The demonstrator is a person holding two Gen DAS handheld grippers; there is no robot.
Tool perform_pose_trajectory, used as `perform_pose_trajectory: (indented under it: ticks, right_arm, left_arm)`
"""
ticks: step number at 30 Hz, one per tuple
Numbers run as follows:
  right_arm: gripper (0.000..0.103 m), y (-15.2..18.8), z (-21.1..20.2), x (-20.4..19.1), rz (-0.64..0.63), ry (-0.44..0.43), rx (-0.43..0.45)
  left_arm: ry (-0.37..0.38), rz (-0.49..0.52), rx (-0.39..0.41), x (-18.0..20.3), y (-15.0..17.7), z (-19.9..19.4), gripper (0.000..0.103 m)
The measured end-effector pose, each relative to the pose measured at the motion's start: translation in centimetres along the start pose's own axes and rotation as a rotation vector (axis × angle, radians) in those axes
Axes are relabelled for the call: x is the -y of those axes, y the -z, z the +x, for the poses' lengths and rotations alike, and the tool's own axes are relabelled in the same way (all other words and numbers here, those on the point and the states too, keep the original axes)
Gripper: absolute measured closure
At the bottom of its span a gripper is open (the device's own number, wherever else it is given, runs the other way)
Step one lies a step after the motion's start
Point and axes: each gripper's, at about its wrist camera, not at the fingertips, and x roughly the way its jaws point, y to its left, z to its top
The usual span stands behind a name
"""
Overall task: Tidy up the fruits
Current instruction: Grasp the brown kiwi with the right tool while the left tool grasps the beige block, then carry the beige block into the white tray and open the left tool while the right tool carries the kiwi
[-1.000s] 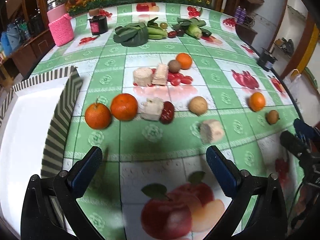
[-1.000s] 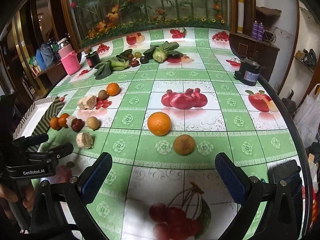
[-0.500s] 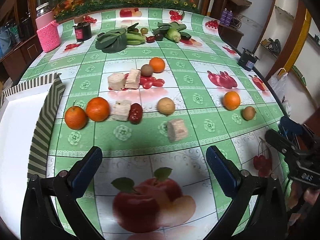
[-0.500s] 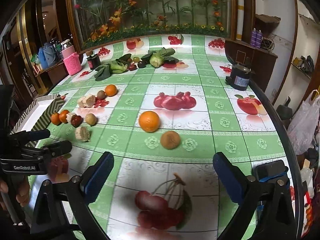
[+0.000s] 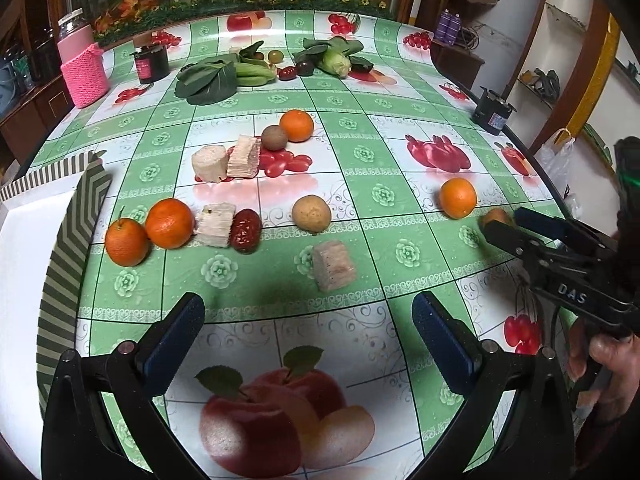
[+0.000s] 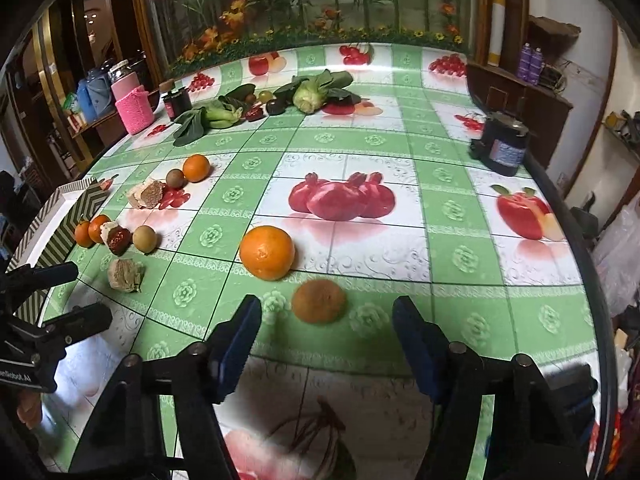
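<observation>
The right hand-held gripper [image 6: 326,344] is closing in on the kiwi [image 6: 319,301] near the bench's right edge, pads not touching it yet. It could easily nudge the kiwi into the orange [image 6: 267,253] just beside it, or send it rolling. The left hand-held gripper [image 5: 308,334] hangs wide open and empty near the striped tray [image 5: 60,264].

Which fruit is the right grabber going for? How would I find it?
Find the lone orange near the table's right edge, away from the fruit clustered by the striped tray. Just in front sits a kiwi, before the closing right gripper. It is brown, dull and fuzzy, not shiny orange.
</observation>
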Motion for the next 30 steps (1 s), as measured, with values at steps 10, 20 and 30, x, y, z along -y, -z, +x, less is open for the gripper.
perform_pose_trajectory:
  ticks: [10, 20, 30]
  right_arm:
    - [0.073, 0.7, 0.2, 0.5, 0.021, -0.038, -0.011]
    - [0.073, 1.3, -1.9, -0.5, 0.054, -0.102, 0.045]
    - [0.073, 1.2, -3.7, -3.0, 0.018, -0.149, 0.066]
  left_arm:
    - [0.022, 0.047, 0.003, 1.0, -0.6, 0.7, 0.029]
    - [0.044, 0.022, -0.009, 0.7, -0.8, 1.6, 0.032]
    - [0.083, 0.012, -0.01, -0.3, -0.7, 1.4, 0.087]
